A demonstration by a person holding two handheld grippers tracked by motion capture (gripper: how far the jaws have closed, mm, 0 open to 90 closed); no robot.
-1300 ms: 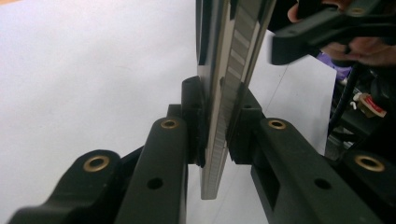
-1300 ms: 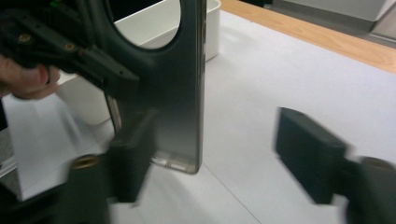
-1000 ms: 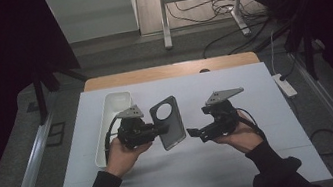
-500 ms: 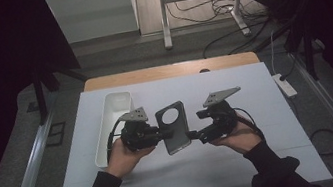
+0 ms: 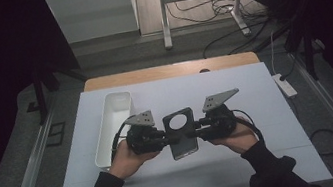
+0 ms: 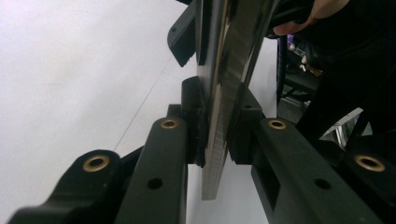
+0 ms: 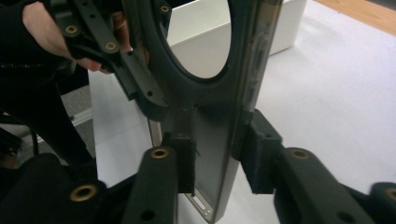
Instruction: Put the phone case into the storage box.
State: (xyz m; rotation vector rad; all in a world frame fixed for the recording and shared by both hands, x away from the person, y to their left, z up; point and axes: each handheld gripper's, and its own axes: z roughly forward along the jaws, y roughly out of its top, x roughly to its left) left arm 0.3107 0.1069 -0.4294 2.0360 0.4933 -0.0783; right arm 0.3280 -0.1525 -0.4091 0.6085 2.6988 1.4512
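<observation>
At the nine o'clock side of the desk (image 5: 266, 158) stands a long white bin (image 5: 114, 127), empty as far as the high view shows; just beside it the left gripper (image 5: 163, 135) is clamped on the left long edge of a dark flat plate with a round hole (image 5: 181, 132), its pads pressed against both faces in the left gripper view (image 6: 217, 140); the plate hangs above the desk's middle, broad face up, hole toward twelve o'clock; at its three o'clock edge the right gripper (image 5: 199, 128) meets it, and in the right gripper view (image 7: 219, 154) the left pad seems to touch one face while the right pad sits at the plate's edge, so I cannot tell whether that grip is fully made.

The plate (image 7: 210, 140) looks thin, rigid and smooth, with a glossy side rail, probably light; such a surface may slip or pivot under a narrow pinch, so hold the long edges below the hole, where there is solid material, and keep both grippers opposite each other; pinching across the ring around the hole seems weaker.
</observation>
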